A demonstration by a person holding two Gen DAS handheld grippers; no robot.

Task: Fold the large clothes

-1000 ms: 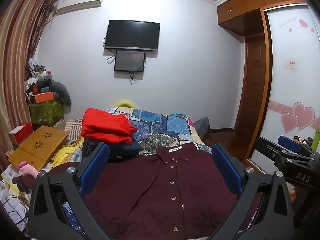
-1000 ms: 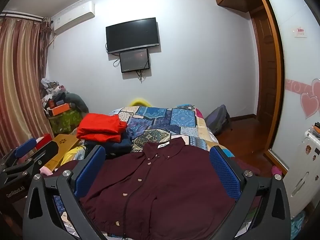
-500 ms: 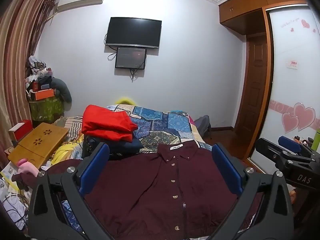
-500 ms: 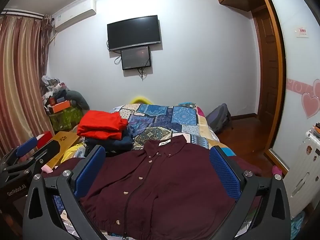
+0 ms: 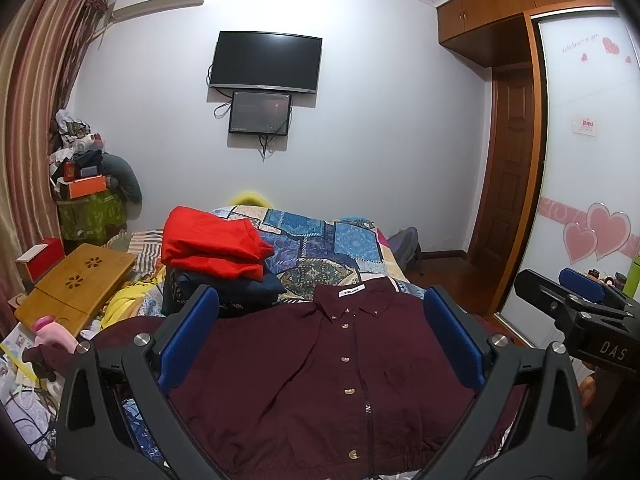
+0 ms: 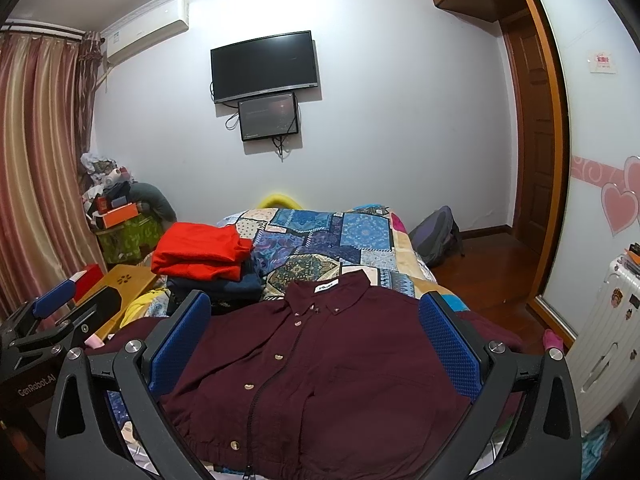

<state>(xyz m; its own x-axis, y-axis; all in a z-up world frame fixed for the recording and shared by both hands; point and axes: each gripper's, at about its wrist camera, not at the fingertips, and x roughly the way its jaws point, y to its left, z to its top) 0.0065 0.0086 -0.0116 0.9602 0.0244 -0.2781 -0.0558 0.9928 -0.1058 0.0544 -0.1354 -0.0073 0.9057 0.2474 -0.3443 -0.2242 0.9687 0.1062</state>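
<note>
1. The shirt (image 5: pixel 320 368), a dark maroon button-up, lies face up and spread flat at the near end of the bed (image 5: pixel 320 236). Its collar points toward the far end and its elastic hem sits at the near edge.
2. The left tool (image 5: pixel 320 344) hovers above the shirt with its blue pads spread wide and nothing between them.
3. The right tool (image 6: pixel 316 344) hovers likewise, wide apart and empty. In the left view it shows beyond the bed's right edge.
4. Both sleeves run out toward the bed's left and right edges, and their ends are partly hidden behind the tool frames.
5. The cloth looks like soft, light woven cotton. It should drape and crease easily, slide little on the quilt, and sag if lifted at a single point.
6. The buttoned placket and zipper down the middle look stiffer, so folds are likely to sit better beside that line than across it.
7. Good places to grip seem to be a shoulder seam together with the hem corner on the same side, pinching a single layer.
8. Folding has not started.
9. A stack (image 5: pixel 216 248) of folded red and navy clothes sits near the bed's left edge, just beyond the left shoulder.
</note>
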